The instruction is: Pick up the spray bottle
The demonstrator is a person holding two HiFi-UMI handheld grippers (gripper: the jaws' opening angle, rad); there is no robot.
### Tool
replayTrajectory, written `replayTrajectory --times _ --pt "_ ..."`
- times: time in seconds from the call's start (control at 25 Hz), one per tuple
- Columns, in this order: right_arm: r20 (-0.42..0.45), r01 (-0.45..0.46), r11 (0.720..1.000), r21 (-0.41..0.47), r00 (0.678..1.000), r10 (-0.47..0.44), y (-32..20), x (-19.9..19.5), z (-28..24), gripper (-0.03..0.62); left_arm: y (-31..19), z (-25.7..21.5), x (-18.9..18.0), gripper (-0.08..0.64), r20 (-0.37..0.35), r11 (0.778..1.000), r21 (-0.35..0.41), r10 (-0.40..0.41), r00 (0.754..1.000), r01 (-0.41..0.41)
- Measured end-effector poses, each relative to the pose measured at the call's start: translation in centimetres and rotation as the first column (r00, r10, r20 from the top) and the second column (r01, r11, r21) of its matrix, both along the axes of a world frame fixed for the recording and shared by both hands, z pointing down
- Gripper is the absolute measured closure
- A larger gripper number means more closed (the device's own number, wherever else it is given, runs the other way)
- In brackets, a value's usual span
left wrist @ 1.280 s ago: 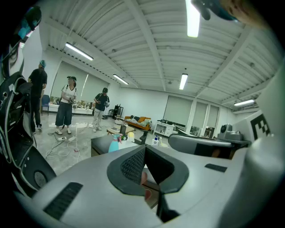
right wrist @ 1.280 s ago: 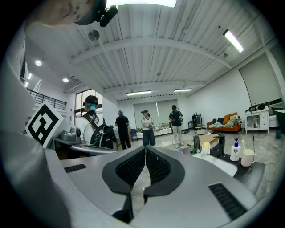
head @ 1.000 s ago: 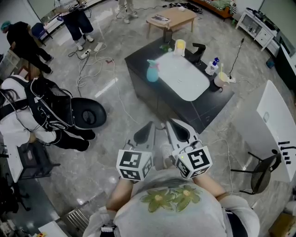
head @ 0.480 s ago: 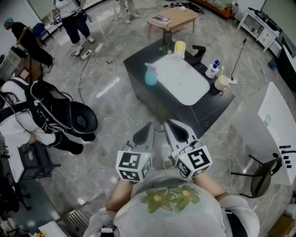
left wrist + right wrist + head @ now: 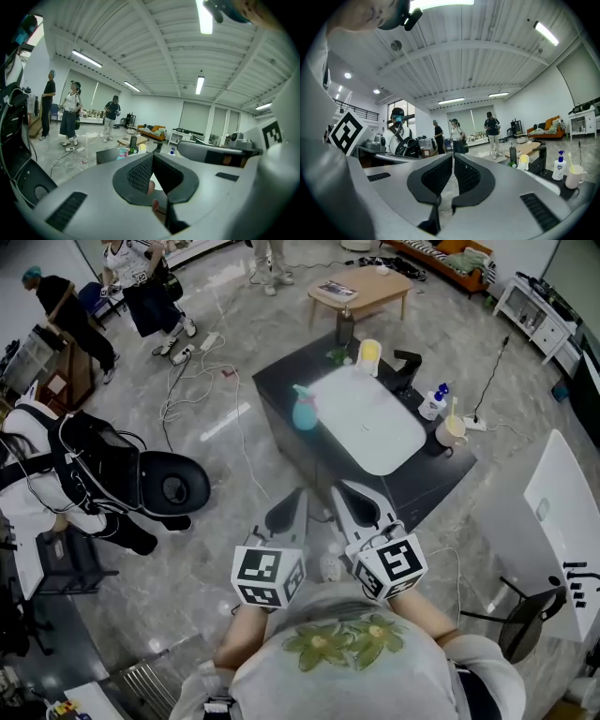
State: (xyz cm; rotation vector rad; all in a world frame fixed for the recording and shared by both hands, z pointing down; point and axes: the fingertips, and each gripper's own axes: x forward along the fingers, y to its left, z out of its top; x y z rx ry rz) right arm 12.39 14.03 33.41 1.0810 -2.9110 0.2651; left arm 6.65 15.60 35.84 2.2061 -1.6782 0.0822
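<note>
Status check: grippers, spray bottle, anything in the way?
Left gripper and right gripper shut, empty, near the body. Spray bottle upright on dark counter edge, untouched. Floor cables off to left.

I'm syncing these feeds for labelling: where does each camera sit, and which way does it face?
Head view: on the person's head, looking steeply down at the floor and the dark counter; shows the shirt, left gripper and right gripper.
Left gripper view: on the left gripper, roughly level along its shut jaws toward the counter; right gripper alongside.
Right gripper view: on the right gripper, level along its shut jaws; left gripper's marker cube at left.
Shared: head and left gripper views both show the spray bottle; all show the yellow cup.
</note>
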Motion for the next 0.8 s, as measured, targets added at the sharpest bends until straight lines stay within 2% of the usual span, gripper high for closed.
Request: replayTrajectory --times 0.32,0.8 --pt "-0.001 0.064 0.998 0.014 0.998 -0.064 -2.2 0.5 0.5 0.565 -1.9 0.6 0.9 0.551 0.000 0.998 0.004 -0.067 0.998 0.067" --pt "-0.007 0.085 0.996 0.001 0.996 -0.085 -4.2 0.7 1.5 0.565 -3.5 1.6 1.1 0.551 0.000 0.995 -0.024 -0.098 0.995 0.098"
